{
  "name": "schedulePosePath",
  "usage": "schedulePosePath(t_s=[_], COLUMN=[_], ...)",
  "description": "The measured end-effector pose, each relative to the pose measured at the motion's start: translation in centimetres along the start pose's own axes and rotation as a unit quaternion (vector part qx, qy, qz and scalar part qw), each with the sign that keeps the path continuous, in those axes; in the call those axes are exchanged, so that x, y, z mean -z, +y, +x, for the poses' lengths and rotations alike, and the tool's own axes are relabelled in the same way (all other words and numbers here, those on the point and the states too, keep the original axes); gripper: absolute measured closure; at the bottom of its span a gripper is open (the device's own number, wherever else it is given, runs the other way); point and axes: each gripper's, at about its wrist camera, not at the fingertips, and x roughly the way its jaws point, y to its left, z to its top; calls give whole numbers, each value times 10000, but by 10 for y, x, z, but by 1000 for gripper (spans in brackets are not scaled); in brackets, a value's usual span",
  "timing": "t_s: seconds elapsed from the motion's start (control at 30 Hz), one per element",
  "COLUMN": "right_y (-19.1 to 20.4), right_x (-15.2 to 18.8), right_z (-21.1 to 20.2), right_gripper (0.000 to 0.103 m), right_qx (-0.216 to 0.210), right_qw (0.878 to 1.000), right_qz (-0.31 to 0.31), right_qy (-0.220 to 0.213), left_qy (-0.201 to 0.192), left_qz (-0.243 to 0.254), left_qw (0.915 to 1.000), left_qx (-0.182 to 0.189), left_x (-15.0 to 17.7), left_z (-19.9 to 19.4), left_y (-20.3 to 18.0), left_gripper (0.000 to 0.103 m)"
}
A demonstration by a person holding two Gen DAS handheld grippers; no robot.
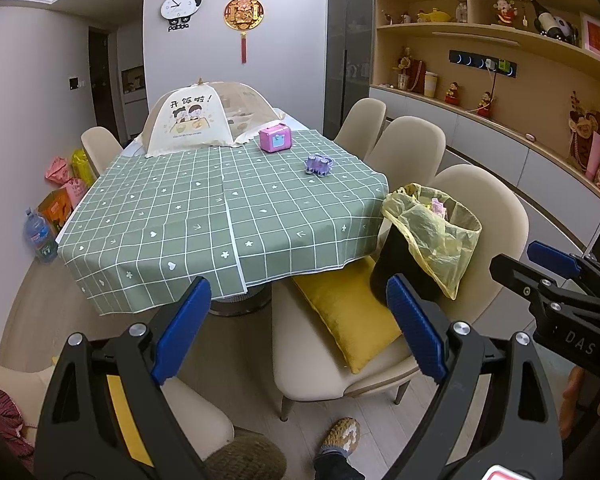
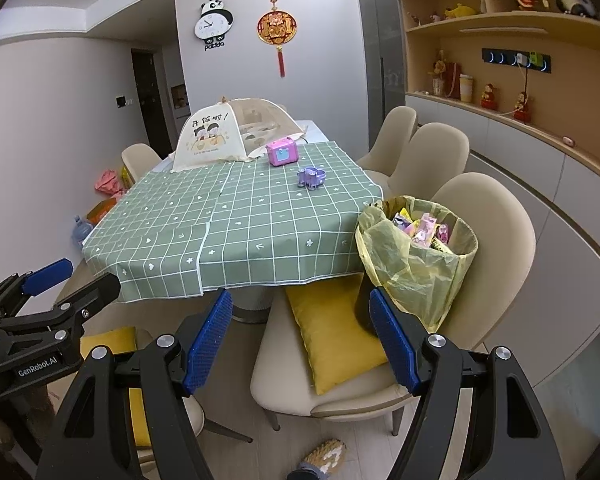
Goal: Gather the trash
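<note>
Both of my grippers are hanging in the air short of the desk, holding nothing. My left gripper (image 1: 298, 328) is showing its blue fingers (image 1: 184, 328) spread wide apart; my right gripper (image 2: 302, 344) is likewise gaping, its fingers (image 2: 209, 340) well separated. Each gripper is appearing at the edge of the other's view, the right one (image 1: 540, 268) off to the right of the left camera, the left one (image 2: 56, 280) off to the left of the right camera.

Just beyond the fingers, a beige chair (image 2: 496, 216) is carrying a yellow cushion (image 2: 332, 340) on its seat. The black trash bin (image 2: 416, 256) is standing on that same seat, touching the cushion's far end and lined with a yellow bag (image 2: 388, 240) that is draping over its rim. Colourful wrappers (image 2: 420, 228), pink and yellow, are lying inside the bin near its top.

Farther on, the desk (image 2: 260, 248) is wearing a green checked cloth. A small purple toy (image 2: 311, 176) is sitting on it toward the right, with a pink box (image 2: 282, 153) just behind it. At the far end a mesh food cover (image 2: 228, 136) is standing, printed with two cartoon children. Two more beige chairs (image 2: 436, 152) are lining the desk's right side. On the back wall a panda clock (image 2: 213, 23) is hanging beside a red and gold ornament (image 2: 277, 28).
</note>
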Motion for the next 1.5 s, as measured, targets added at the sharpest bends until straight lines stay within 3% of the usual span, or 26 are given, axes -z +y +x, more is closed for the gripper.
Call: schedulePosePath(t_s=[1.5], right_y=[-13], right_x=[-1], right_z=[-6], right_gripper=[35], right_qx=[-7], right_qw=[10000], right_qz=[-24], right_qy=[-48], left_qy=[-17], left_qz=[118], left_qw=[9998], left_qx=[140], left_x=[2], left_z=[2], left_y=[-3], left_gripper=[18])
